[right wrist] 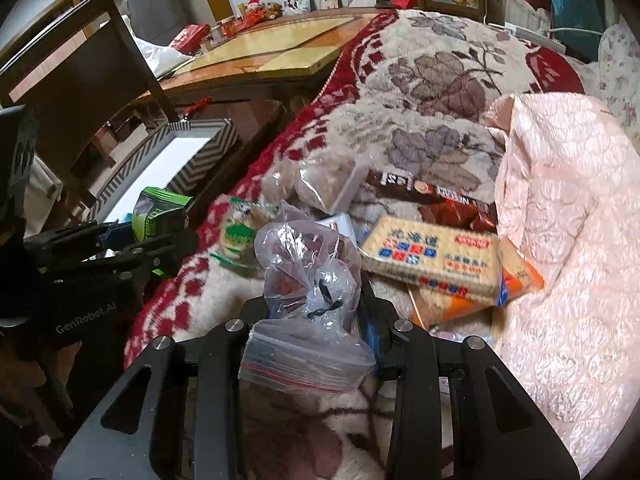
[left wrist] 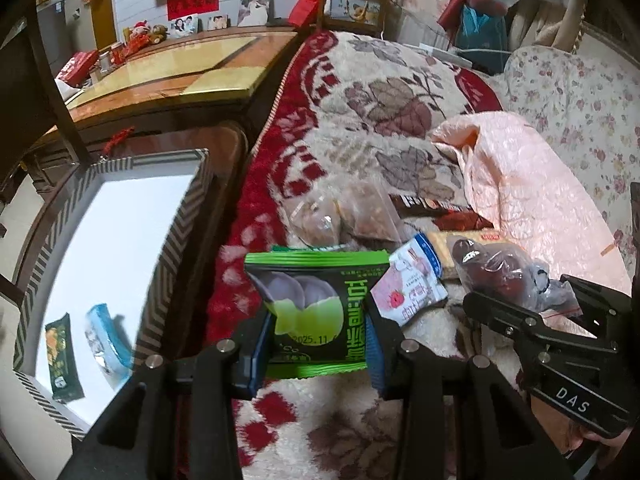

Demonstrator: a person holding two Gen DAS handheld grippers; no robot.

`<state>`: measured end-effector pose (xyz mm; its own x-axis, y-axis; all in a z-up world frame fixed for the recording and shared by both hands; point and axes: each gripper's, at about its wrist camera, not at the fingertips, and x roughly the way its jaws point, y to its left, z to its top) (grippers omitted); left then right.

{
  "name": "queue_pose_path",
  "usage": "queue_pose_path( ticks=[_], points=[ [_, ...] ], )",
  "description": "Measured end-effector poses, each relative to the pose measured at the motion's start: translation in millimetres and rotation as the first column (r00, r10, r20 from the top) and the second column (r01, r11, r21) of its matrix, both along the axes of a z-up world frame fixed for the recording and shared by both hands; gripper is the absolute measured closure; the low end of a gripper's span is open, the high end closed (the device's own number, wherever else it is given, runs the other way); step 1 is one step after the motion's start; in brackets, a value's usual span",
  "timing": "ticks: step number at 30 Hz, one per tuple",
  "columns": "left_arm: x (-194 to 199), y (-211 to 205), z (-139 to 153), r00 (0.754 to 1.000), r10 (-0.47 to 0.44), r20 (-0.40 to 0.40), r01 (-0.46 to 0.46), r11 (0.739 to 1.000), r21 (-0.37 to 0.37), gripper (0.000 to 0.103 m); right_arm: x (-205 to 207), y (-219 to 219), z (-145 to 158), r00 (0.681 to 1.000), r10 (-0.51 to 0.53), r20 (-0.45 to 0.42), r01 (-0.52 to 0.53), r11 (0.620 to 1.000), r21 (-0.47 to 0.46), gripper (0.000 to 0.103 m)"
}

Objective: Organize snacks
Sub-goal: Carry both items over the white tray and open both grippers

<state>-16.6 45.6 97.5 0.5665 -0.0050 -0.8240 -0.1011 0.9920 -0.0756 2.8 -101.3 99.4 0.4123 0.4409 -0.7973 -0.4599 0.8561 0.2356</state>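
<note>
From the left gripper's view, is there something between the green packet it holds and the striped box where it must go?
Nothing visible. The left gripper holds the green packet over the blanket; the striped box lies beside it, open, only its near wall between them. Two packets inside leave room.

A green and black packet (left wrist: 316, 312), a red-flowered cream blanket (left wrist: 380, 92), a pale pink quilt (right wrist: 560, 216), a chevron-striped box (left wrist: 172, 216).

Left gripper (left wrist: 320, 336): black frame of flat slotted bars, silver round screws at the joints, blue pads inside the fingers.
Right gripper (right wrist: 316, 328): same black bars, silver screws, blue pads.
Markings: white letters "DAS" on the right gripper's body, white "GenRobot.AI" on the left one's.
</note>
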Motion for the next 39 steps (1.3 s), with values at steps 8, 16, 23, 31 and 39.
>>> queue_pose_path(
  ticks=[8, 16, 23, 31, 39],
  points=[
    [-2, 22, 7, 0.999, 0.041, 0.018, -0.041, 0.999, 0.004, 0.061, 5, 27, 12, 0.999, 0.041, 0.010, -0.041, 0.999, -0.008, 0.070],
    [-7, 49, 8, 0.996, 0.090, 0.020, -0.090, 0.996, 0.002, 0.061, 5, 61, 15, 0.994, 0.105, 0.008, -0.105, 0.994, -0.017, 0.070],
    [-13, 74, 9, 0.990, 0.138, 0.024, -0.138, 0.990, 0.004, 0.061, 2, 89, 18, 0.987, 0.159, 0.009, -0.159, 0.987, -0.025, 0.070],
    [-19, 107, 7, 0.981, 0.194, 0.021, -0.194, 0.981, 0.001, 0.061, 1, 128, 23, 0.973, 0.231, 0.015, -0.230, 0.972, -0.039, 0.070],
    [-28, 142, 6, 0.966, 0.258, 0.026, -0.258, 0.966, 0.001, 0.061, 0, 170, 26, 0.952, 0.305, 0.017, -0.303, 0.951, -0.054, 0.070]
  ],
)
